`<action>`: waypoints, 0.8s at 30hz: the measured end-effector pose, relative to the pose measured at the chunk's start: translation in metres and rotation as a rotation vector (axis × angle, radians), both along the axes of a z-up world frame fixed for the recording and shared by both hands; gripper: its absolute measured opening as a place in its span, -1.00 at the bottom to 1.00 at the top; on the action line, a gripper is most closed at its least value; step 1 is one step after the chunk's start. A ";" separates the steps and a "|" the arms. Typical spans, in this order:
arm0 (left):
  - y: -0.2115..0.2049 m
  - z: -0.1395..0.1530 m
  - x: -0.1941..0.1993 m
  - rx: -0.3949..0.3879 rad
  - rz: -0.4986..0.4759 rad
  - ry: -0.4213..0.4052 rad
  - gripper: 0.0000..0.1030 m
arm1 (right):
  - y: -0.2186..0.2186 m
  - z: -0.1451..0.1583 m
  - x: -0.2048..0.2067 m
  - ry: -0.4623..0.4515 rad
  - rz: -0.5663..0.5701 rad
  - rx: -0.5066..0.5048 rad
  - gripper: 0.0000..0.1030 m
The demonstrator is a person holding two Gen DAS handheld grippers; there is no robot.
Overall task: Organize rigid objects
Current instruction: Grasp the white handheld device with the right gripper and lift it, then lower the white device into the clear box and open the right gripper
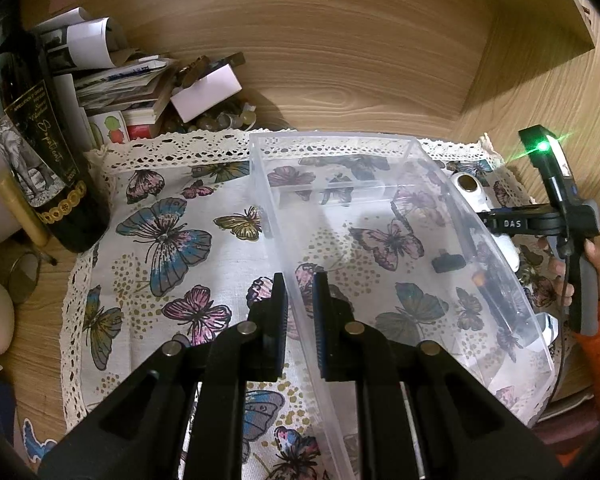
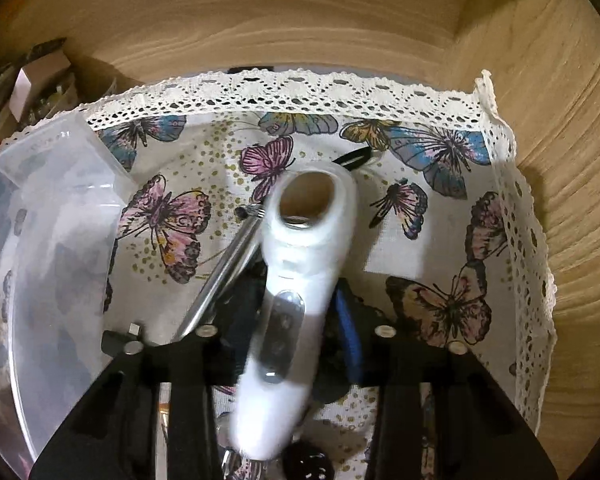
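A clear plastic bin [image 1: 380, 216] stands on a butterfly-print cloth [image 1: 160, 240]. My left gripper [image 1: 300, 296] is shut on the bin's left wall, one finger on each side. My right gripper [image 2: 296, 300] is shut on a white handheld device [image 2: 300, 264] with a round metal head, held above the cloth just right of the bin [image 2: 52, 240]. The device [image 1: 470, 190] and the right gripper's body [image 1: 540, 220] also show in the left wrist view beyond the bin's right wall. A silver pen-like rod [image 2: 228, 268] and a small black part [image 2: 116, 340] lie under the device.
A dark wine bottle [image 1: 36, 148] stands at the cloth's left edge, with stacked papers and boxes [image 1: 132, 80] behind it. Wooden walls [image 1: 360, 60] close off the back and right. A black hair clip [image 2: 354, 158] lies on the cloth [image 2: 440, 208] beyond the device.
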State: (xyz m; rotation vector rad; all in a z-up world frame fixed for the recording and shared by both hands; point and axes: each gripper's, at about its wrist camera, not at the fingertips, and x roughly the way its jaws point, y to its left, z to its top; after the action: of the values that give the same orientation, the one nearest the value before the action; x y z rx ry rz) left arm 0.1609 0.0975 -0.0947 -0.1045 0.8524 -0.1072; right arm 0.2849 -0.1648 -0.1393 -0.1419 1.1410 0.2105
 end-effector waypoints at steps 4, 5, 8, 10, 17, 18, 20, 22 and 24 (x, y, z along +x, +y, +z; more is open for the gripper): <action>0.000 0.000 0.000 0.003 0.000 0.000 -0.76 | 0.002 0.019 -0.018 -0.042 -0.010 0.037 -0.46; 0.000 0.000 0.000 0.006 0.000 -0.001 -0.76 | 0.000 0.023 -0.022 -0.057 -0.010 0.039 -0.46; -0.001 -0.001 0.000 0.014 0.004 -0.001 -0.76 | -0.003 0.039 -0.033 -0.100 -0.013 0.054 -0.46; -0.002 -0.001 0.000 0.020 0.006 -0.002 -0.76 | -0.007 0.052 -0.040 -0.128 -0.014 0.068 -0.46; -0.004 -0.001 0.000 0.022 0.007 0.006 -0.76 | -0.001 0.091 -0.068 -0.243 0.024 0.102 -0.46; -0.005 -0.001 0.001 0.024 0.007 0.007 -0.76 | 0.002 0.098 -0.073 -0.261 0.037 0.105 -0.46; -0.006 -0.001 0.000 0.029 0.007 0.007 -0.76 | 0.013 0.106 -0.081 -0.297 0.062 0.106 -0.46; -0.008 -0.001 0.000 0.038 0.007 0.007 -0.76 | 0.021 0.113 -0.086 -0.320 0.085 0.114 -0.46; -0.009 -0.001 0.000 0.045 0.008 0.006 -0.76 | 0.031 0.119 -0.095 -0.344 0.116 0.120 -0.46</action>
State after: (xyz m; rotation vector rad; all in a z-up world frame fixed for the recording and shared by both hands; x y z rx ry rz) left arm 0.1607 0.0885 -0.0956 -0.0664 0.8599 -0.0803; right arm 0.1902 -0.1338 -0.0202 -0.1317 0.7760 0.3432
